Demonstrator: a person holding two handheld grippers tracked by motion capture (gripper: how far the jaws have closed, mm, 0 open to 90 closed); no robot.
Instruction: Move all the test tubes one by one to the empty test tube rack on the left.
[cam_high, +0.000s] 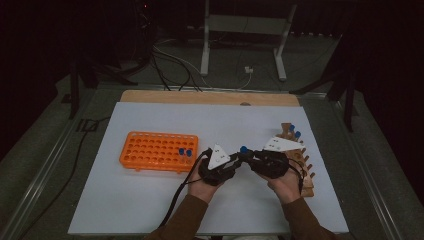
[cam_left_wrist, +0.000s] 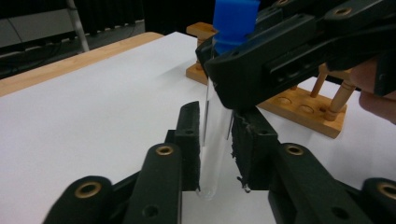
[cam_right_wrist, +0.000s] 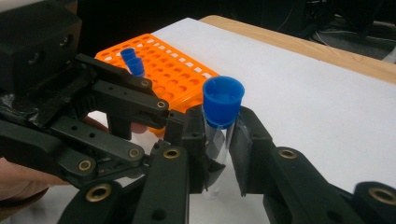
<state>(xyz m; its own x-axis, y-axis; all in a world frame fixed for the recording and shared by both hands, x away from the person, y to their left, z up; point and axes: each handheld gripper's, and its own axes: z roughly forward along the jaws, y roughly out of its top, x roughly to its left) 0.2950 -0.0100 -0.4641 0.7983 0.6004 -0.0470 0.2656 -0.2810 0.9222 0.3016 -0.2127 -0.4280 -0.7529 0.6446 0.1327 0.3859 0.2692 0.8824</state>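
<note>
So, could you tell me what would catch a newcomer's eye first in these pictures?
A clear test tube with a blue cap, upright mid-table, gripped by both the left gripper and right gripper. Left of it lies the orange rack holding two blue-capped tubes; on the right, a wooden rack.

dim high view | dark surroundings | gripper views brighter, sharp

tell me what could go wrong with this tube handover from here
1. Both hand-held grippers clamp one clear tube: the right hand-held gripper below its blue cap, the left hand-held gripper lower down. Pulling apart or twisting before one lets go could crack it.
2. The tube's wall looks smooth; it could slip and drop onto the table.
</note>
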